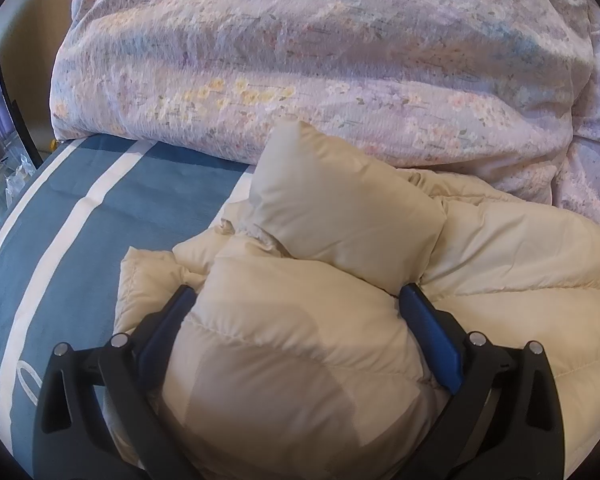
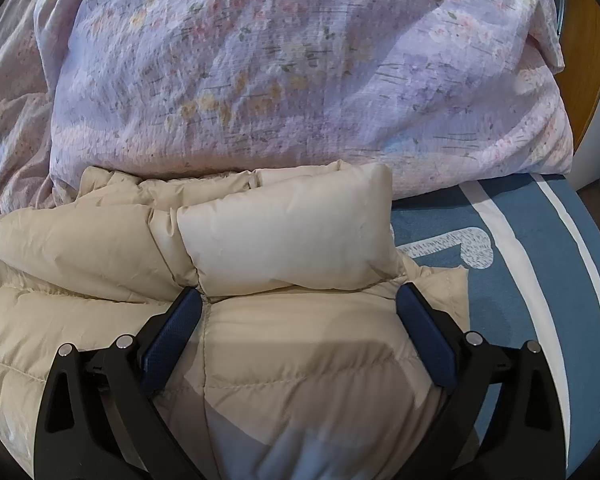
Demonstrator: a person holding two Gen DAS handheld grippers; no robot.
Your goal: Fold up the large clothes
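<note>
A cream puffer jacket [image 1: 500, 256] lies bunched on a blue bed cover; it also shows in the right wrist view [image 2: 80, 240]. My left gripper [image 1: 296, 296] stands wide open with a puffy fold of the jacket bulging between its blue pads [image 1: 432, 336]. A sleeve end [image 1: 340, 208] sticks up just beyond it. My right gripper [image 2: 300, 296] is also wide open, straddling a quilted part of the jacket, with a folded sleeve [image 2: 288, 232] lying across just ahead of its fingertips. Neither gripper pinches the fabric.
A bulky floral lilac duvet [image 1: 300, 52] is heaped behind the jacket and fills the far side in both views [image 2: 300, 60]. The blue cover with white stripes [image 1: 72, 220] extends left, and right in the right wrist view [image 2: 540, 280]. The bed edge and floor show at far left.
</note>
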